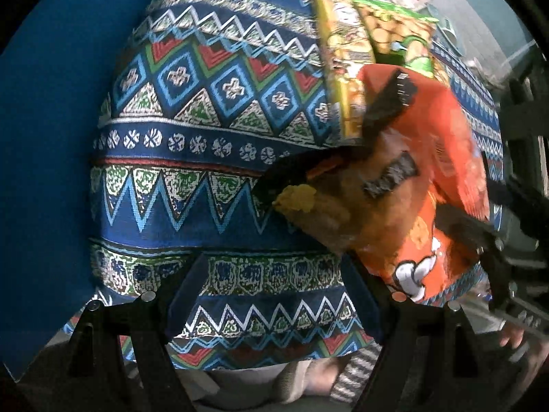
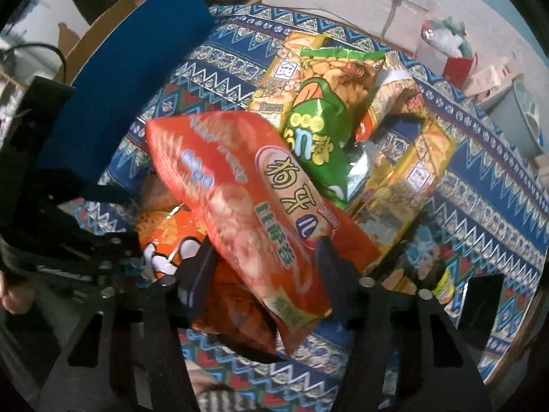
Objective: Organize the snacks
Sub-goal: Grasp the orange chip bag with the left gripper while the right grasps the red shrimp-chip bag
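Closing in on orange snack bag [image 2: 254,226] | right gripper [image 2: 264,274] fingers straddling it, grip unconfirmed | left gripper [image 1: 271,295] fingers apart, nothing between, kept clear above patterned bench [image 1: 206,137]

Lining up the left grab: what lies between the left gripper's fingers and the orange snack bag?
Only patterned tablecloth. In the left wrist view the left gripper stands open over bare cloth; the orange snack bag lies off to its right.

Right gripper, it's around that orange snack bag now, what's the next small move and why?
Probably close the right gripper fully on the orange snack bag: the bag already lies between its fingers, on top of the pile. The left gripper is open over bare tablecloth, so it offers no help yet.
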`<state>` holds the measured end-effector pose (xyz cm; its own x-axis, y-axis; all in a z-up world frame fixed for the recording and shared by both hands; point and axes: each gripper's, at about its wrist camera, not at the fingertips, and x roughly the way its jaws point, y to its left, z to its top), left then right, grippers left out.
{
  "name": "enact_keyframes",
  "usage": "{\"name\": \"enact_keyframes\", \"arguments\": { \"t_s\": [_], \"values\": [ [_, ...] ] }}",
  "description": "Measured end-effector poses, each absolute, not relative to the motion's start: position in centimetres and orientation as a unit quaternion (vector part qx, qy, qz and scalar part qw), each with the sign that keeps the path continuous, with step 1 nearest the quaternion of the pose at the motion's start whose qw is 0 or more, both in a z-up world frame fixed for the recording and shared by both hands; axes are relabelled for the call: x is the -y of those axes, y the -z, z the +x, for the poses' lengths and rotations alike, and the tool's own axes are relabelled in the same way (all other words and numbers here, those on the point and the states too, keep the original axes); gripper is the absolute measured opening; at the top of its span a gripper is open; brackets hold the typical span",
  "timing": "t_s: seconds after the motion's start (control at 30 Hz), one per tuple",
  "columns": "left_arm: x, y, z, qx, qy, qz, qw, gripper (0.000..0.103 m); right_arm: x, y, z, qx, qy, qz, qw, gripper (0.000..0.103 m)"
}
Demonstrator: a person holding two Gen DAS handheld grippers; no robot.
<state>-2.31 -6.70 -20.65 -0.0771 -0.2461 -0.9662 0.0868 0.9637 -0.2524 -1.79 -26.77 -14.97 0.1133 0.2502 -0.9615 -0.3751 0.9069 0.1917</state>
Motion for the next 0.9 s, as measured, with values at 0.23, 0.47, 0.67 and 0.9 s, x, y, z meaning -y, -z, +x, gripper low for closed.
{"name": "enact_keyframes", "arguments": {
  "t_s": [0.23,0.47,0.67,0.9],
  "values": [
    [5.1,19.9,-1.2,-0.7,0.092,-0.051,0.707,0.081,26.7,15.1,-2.0,-0.647,-0.199,0.015,0.736,0.051],
    [3.3,18.5,1.3,-0.655,0.055,-0.05,0.752,0.081,26.0,15.3,-2.2,-0.648,-0.213,0.084,0.726,0.049],
    [4.2,18.1,1.5,-0.662,0.069,-0.04,0.746,0.081,25.9,13.9,-1.8,-0.626,-0.177,0.054,0.758,0.053],
    [5.0,17.5,0.7,-0.671,0.076,-0.049,0.736,0.081,24.9,13.7,-1.5,-0.617,-0.15,-0.005,0.773,0.075]
  ]
}}
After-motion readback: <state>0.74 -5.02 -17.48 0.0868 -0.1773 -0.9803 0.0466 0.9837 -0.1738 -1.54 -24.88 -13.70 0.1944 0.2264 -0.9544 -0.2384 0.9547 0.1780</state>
